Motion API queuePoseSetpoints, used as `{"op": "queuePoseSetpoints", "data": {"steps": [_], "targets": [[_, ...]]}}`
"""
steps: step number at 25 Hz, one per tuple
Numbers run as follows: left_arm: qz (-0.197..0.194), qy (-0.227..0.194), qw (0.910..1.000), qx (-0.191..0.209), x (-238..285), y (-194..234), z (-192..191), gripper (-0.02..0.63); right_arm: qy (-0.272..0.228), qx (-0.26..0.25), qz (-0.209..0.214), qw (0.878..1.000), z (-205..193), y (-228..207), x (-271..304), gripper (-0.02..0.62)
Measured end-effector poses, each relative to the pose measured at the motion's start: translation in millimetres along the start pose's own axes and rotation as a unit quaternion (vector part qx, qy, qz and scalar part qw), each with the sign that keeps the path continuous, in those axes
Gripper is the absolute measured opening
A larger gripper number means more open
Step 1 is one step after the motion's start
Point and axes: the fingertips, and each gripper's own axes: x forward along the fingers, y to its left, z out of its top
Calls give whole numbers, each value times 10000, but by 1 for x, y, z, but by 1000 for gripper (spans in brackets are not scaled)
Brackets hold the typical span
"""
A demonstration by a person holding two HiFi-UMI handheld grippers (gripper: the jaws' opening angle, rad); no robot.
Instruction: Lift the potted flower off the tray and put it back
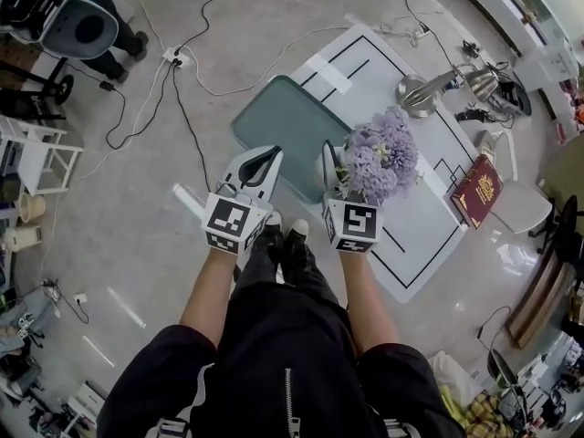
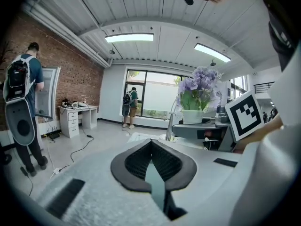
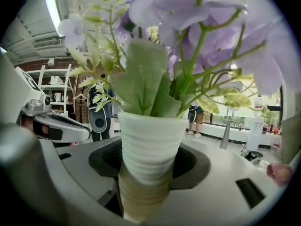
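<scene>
My right gripper [image 1: 330, 170] is shut on the potted flower [image 1: 381, 158], which hangs high above the floor. In the right gripper view the ribbed white pot [image 3: 149, 147] stands upright between the jaws of my right gripper [image 3: 150, 166], with lilac blooms [image 3: 197, 13] and green leaves above. The grey-green tray [image 1: 287, 121] lies on the floor below and ahead, with nothing on it. My left gripper [image 1: 263, 161] is held beside the right one, shut and holding nothing; its tips [image 2: 151, 145] meet. From the left gripper view the potted flower [image 2: 196, 91] shows to the right.
The tray rests partly on a white mat with black lines [image 1: 415, 226]. A red book [image 1: 477, 190] and a silver desk lamp [image 1: 438, 88] lie on the mat. Cables and a power strip [image 1: 173, 57] cross the floor. A person with a backpack [image 2: 21, 93] stands at left.
</scene>
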Motion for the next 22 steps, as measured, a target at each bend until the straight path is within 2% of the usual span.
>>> {"op": "queuePoseSetpoints", "data": {"steps": [6,22], "targets": [[390,29,9992,-128,-18,24,-8,5,10,-117,362,9993,0,22,25,258],[1055,317,9930,-424,-44,55,-48,5,-150,-364,1029,9939,-19,49,95,258]]}}
